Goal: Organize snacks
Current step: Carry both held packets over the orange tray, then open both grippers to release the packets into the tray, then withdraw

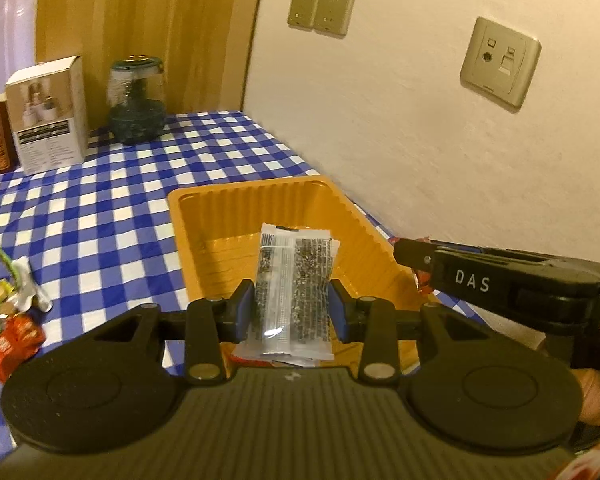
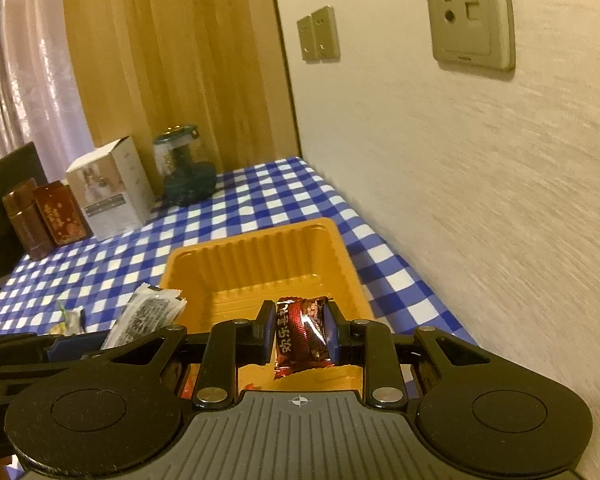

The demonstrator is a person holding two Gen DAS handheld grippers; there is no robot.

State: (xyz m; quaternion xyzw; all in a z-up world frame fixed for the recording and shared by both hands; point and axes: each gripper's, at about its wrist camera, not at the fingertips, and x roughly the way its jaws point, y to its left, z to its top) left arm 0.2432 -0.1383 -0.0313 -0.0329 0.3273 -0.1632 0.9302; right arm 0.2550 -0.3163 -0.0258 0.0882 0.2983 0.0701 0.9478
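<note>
My left gripper [image 1: 292, 300] is shut on a clear snack packet with dark print [image 1: 294, 288], held upright over the near end of the orange tray [image 1: 204, 216]. In the right wrist view my right gripper [image 2: 298, 334] is shut on a small dark red foil candy [image 2: 302, 336], also above the tray's [image 2: 204, 272] near end. The right gripper [image 1: 416, 270] reaches in from the right in the left wrist view. The left gripper's clear packet [image 2: 148, 316] shows at the left of the right wrist view. The tray's far part looks bare.
A blue and white checked cloth [image 1: 112, 208] covers the table. Loose snacks [image 1: 14, 320] lie in a pile at the left. At the back stand a white carton [image 1: 48, 116], a glass jar [image 1: 138, 100] and brown tins [image 2: 46, 216]. The wall [image 1: 440, 140] runs close along the right.
</note>
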